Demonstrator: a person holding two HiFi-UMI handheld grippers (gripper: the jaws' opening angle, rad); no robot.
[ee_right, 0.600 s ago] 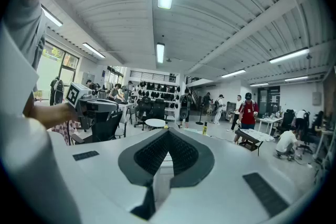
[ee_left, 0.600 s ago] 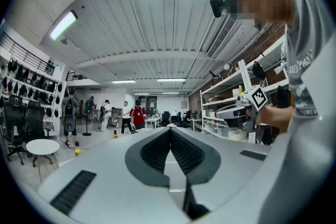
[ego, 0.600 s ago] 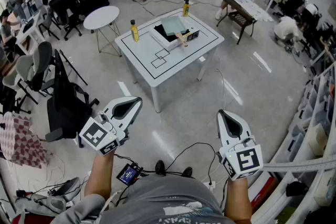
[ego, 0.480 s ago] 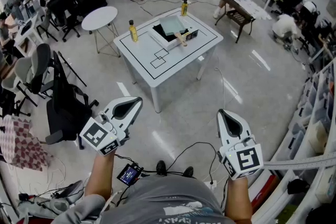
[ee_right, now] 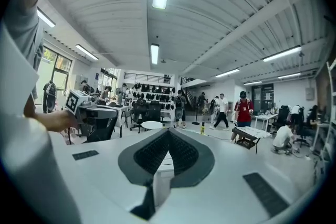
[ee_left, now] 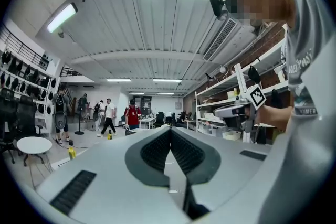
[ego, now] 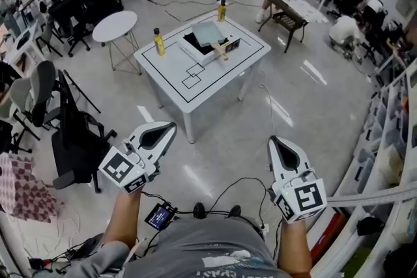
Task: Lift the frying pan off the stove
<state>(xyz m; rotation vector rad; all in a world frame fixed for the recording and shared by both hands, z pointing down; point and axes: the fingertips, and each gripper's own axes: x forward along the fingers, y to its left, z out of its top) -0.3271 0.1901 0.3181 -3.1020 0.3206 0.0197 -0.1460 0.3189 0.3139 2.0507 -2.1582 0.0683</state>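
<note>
A white table (ego: 195, 84) stands far ahead on the floor. On it a stove (ego: 195, 43) carries the frying pan (ego: 210, 31), pale with a wooden handle (ego: 220, 49) pointing toward me. Both grippers are held close to my body, well short of the table. My left gripper (ego: 171, 127) is shut with nothing between its pads, as the left gripper view (ee_left: 169, 130) shows. My right gripper (ego: 273, 140) is shut and empty too, its jaws meeting in the right gripper view (ee_right: 169, 131).
Two yellow bottles (ego: 158, 42) (ego: 221, 10) stand on the table. A round white side table (ego: 114, 26) and black chairs (ego: 75, 133) are at the left. A low bench (ego: 290, 10) with people is beyond, shelving (ego: 391, 140) runs along the right, and a cable (ego: 234, 189) crosses the floor.
The table has drifted slightly left in the head view and the people at the back have walked on. Both grippers keep their places and stay shut.
</note>
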